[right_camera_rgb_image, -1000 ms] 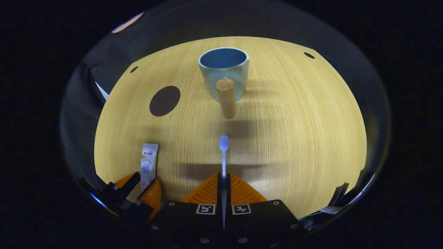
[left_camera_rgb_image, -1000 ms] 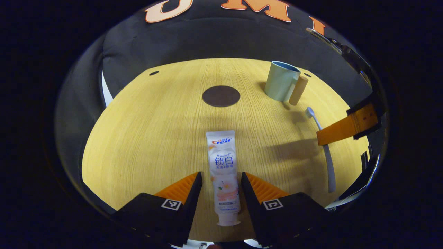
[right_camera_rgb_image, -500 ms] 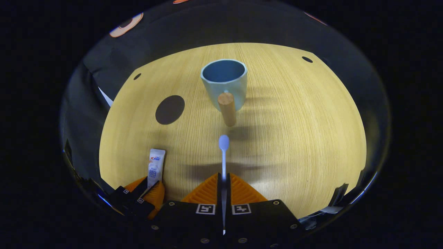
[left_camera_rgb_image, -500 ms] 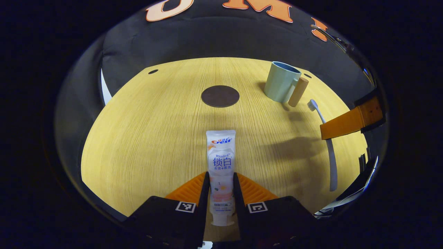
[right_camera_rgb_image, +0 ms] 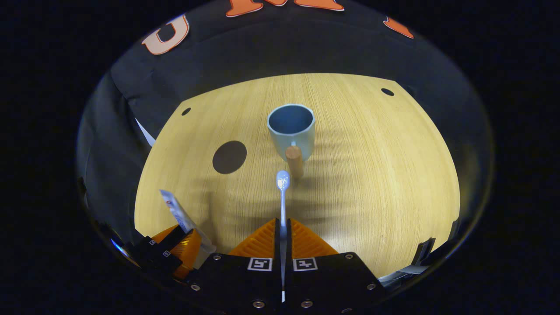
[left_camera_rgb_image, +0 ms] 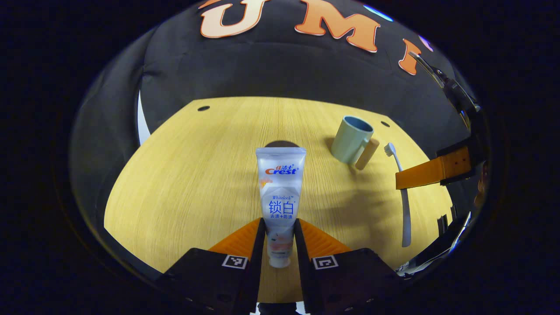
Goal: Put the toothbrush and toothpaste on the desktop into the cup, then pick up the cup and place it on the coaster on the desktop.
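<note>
toothpaste [left_camera_rgb_image: 280, 192] in L tool [left_camera_rgb_image: 280, 238] | toothbrush [right_camera_rgb_image: 282, 192] in R tool [right_camera_rgb_image: 282, 234] | cup [right_camera_rgb_image: 292, 130] mid-desk, room around

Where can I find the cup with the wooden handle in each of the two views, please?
Left gripper view: the cup stands upper right of centre, beyond the held toothpaste.
Right gripper view: the cup stands at the centre, straight beyond the toothbrush.
Shared landmark: the dark round coaster.
</note>
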A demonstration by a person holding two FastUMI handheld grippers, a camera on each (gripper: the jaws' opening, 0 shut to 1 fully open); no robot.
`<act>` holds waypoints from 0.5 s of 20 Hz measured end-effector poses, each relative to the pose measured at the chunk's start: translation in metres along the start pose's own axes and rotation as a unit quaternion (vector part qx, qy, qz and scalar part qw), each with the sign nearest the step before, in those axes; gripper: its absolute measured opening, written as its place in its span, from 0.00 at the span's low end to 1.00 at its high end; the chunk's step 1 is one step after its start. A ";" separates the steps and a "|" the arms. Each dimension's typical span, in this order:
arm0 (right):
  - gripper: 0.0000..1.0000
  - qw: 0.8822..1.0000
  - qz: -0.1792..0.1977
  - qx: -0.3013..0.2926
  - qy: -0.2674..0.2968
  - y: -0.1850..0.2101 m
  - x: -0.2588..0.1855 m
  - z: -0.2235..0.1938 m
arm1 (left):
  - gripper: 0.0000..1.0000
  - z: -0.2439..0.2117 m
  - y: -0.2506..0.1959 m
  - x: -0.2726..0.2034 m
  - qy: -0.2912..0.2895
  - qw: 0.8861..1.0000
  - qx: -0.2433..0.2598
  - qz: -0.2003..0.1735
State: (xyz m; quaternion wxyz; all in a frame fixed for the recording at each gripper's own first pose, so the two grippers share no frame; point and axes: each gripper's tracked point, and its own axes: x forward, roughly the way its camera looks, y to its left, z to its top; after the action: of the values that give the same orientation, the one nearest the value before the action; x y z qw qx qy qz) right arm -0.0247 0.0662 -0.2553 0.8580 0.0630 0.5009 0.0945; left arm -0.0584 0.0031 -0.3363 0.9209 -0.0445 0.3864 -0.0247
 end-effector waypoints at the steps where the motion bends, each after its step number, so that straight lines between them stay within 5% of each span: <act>1: 0.03 1.000 0.001 -0.001 -0.009 0.001 -0.005 0.005 | 0.34 0.007 0.001 -0.005 -0.012 1.000 -0.001 -0.001; 10: 0.03 0.993 0.008 -0.035 -0.116 0.009 -0.046 0.075 | 0.34 0.089 -0.009 -0.039 -0.109 0.994 0.012 -0.012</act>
State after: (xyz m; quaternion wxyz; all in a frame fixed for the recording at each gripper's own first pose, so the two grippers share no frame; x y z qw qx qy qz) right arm 0.0181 0.0636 -0.1780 0.9114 0.0477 0.3935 0.1108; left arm -0.0228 0.0026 -0.2456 0.9578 -0.0405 0.2825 -0.0352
